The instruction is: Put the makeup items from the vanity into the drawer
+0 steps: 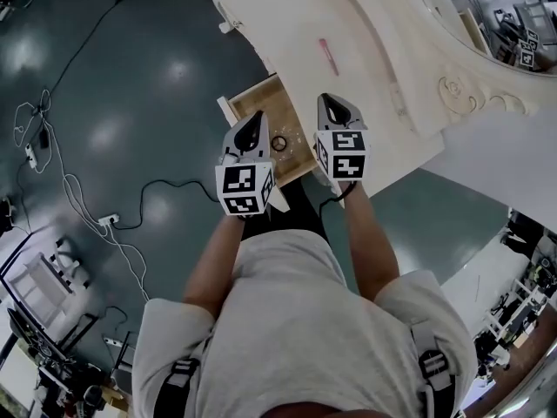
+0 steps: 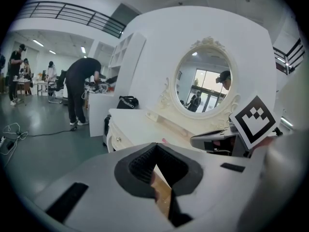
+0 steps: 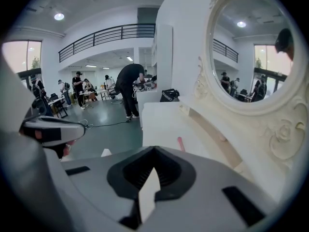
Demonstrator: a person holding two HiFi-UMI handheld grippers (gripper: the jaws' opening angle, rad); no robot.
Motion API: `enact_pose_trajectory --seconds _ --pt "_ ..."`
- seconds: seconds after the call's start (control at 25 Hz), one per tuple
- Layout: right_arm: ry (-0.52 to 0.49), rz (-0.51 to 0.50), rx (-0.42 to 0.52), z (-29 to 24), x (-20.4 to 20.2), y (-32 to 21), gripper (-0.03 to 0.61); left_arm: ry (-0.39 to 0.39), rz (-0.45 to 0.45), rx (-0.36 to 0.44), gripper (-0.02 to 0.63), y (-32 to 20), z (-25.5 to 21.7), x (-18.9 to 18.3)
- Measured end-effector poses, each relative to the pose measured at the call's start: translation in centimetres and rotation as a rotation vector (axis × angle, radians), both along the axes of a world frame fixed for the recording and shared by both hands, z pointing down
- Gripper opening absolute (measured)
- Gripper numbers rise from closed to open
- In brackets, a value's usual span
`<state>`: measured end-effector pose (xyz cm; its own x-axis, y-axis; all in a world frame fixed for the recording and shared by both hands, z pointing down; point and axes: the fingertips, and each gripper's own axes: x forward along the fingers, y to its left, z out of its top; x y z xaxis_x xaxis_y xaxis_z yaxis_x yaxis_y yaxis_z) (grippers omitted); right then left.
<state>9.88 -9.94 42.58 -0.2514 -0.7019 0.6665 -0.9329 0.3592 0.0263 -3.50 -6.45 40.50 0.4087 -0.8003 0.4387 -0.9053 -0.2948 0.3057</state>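
Drawer (image 1: 294,127) open, left tongs (image 1: 255,118) and right tongs (image 1: 331,103) closed, abreast, angled down

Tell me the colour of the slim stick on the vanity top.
Pink. The stick shows best in the head view.

The drawer (image 1: 261,103) stands pulled out from the front of the vanity (image 1: 365,33), toward the person. Over it hang the left gripper (image 1: 255,117) and the right gripper (image 1: 333,101), side by side. Between them, in the drawer, lies what looks like a small ring (image 1: 278,143). A slim stick (image 1: 329,57) lies on the vanity top, before the mirror (image 1: 487,7).
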Motion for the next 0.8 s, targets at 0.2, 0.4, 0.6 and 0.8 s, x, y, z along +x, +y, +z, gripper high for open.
enact_pose_trajectory --seconds 0.2,0.4,0.6,0.8 --pt "0.007 -0.006 -0.022 1.5 1.2 -2.1 0.014 -0.001 -0.002 -0.021 0.005 -1.8 1.4 1.4" --pt "0.001 0.013 -0.021 1.5 2.5 -3.6 0.014 -0.005 0.004 -0.038 0.005 -2.7 1.9 2.1" --pt "0.010 0.015 -0.038 2.3 3.4 -5.1 0.014 -0.008 0.011 -0.052 0.005 -4.0 2.6 3.0" --pt "0.035 0.001 -0.074 3.8 4.5 -6.5 0.014 -0.009 0.019 -0.066 0.005 -5.1 3.3 3.9"
